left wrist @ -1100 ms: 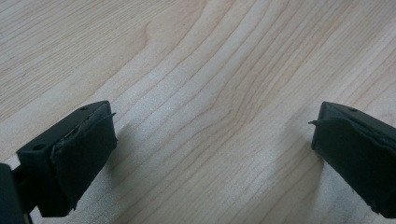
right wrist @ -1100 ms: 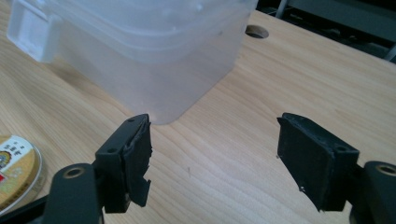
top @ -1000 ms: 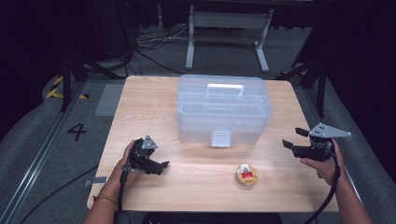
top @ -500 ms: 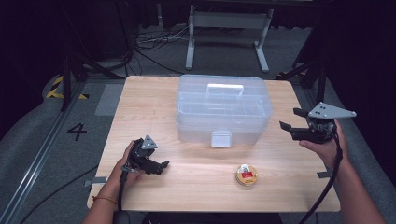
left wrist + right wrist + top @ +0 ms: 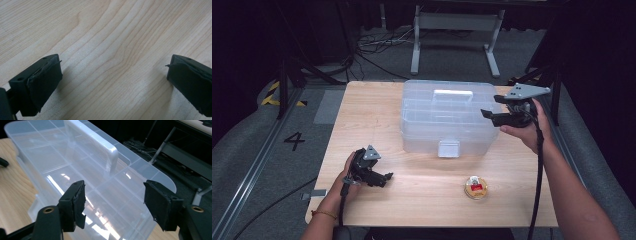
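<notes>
High view: the clear plastic lidded storage box (image 5: 447, 116) sits at the far middle of the wooden counter (image 5: 377, 107). The right gripper (image 5: 490, 115) hovers at its right end, its jaws apart, having just been closing, with nothing between them. The left gripper (image 5: 387, 177) rests near left.

Left gripper view: jaws apart over bare wood.

Right gripper view: jaws apart above the box lid.

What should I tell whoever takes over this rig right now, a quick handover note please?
Left gripper: resting low on the wooden table near the front left, jaws open, nothing between them.
Right gripper: raised at the right end of the clear plastic box, jaws open and just been narrowing, nothing between them; its own view looks across the lid toward the handle.
Box: mid-table, lid down, front latch looks shut.
Small round container: on the table in front of the box, untouched.
Done: right gripper brought to the box.
Left: probably grasp the handle or lid; nothing is gripped yet.
</notes>
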A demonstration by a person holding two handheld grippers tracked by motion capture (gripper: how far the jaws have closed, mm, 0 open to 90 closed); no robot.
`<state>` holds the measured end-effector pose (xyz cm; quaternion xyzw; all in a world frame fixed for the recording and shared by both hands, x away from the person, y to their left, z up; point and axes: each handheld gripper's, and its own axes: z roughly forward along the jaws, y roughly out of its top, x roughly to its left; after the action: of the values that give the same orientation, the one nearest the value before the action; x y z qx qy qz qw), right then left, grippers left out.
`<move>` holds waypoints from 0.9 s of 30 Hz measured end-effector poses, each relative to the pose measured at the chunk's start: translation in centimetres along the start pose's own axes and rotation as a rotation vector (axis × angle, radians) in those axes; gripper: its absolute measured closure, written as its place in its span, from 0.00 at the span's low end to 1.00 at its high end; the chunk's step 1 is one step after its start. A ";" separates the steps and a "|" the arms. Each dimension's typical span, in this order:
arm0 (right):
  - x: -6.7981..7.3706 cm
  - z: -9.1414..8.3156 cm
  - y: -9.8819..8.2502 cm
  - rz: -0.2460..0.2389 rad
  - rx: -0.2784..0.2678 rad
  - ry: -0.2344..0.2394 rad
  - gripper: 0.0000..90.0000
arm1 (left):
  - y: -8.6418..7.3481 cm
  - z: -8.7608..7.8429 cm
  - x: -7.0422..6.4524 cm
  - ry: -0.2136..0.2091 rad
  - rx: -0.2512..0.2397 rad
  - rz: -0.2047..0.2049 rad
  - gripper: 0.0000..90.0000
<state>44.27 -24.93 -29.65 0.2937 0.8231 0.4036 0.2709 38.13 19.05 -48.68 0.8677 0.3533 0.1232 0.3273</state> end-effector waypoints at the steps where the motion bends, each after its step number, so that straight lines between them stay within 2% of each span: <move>1: 0.0 0.0 0.0 0.000 0.000 0.000 0.38 | 0.0 0.0 0.0 0.002 -0.001 0.002 0.00; 4: 0.1 1.3 0.8 -0.005 0.031 0.016 0.40 | 0.0 0.0 0.0 -0.002 0.005 -0.004 0.00; 5: 0.2 2.1 1.2 -0.008 0.046 0.029 0.41 | 0.0 0.0 0.1 -0.007 0.000 0.015 0.00; 7: 0.3 2.5 1.4 -0.014 0.053 0.025 0.41 | 0.0 0.0 0.2 -0.018 0.001 0.027 0.00; 9: 0.3 3.4 1.8 -0.005 0.069 0.041 0.42 | -0.1 -0.1 0.4 -0.037 0.005 0.043 0.00; 14: 0.6 5.0 2.8 -0.024 0.113 0.039 0.45 | -0.1 -0.1 0.4 -0.033 0.005 0.041 0.00; 17: 0.6 5.8 3.3 -0.017 0.124 0.056 0.50 | -0.1 -0.1 0.2 -0.025 0.001 0.027 0.00; 19: 0.7 6.2 3.7 -0.040 0.118 0.021 0.61 | -0.1 -0.2 0.0 -0.031 0.003 0.045 0.01; 21: 0.7 6.3 3.7 -0.050 0.122 0.005 0.65 | -0.1 -0.1 -0.1 -0.039 0.001 0.047 0.01; 23: 0.5 6.4 3.8 -0.042 0.115 -0.019 0.74 | 0.0 0.0 0.1 -0.039 0.003 0.049 0.00; 26: 0.3 6.5 3.8 -0.039 0.115 -0.008 0.75 | 0.1 0.1 0.0 -0.031 0.003 0.043 0.00; 27: 0.3 6.6 3.8 -0.048 0.117 -0.019 0.76 | 0.3 0.1 0.0 -0.036 0.015 0.051 0.00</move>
<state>49.56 -19.48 -30.09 0.2930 0.8495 0.3452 0.2708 38.35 18.87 -48.55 0.8809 0.3262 0.1130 0.3238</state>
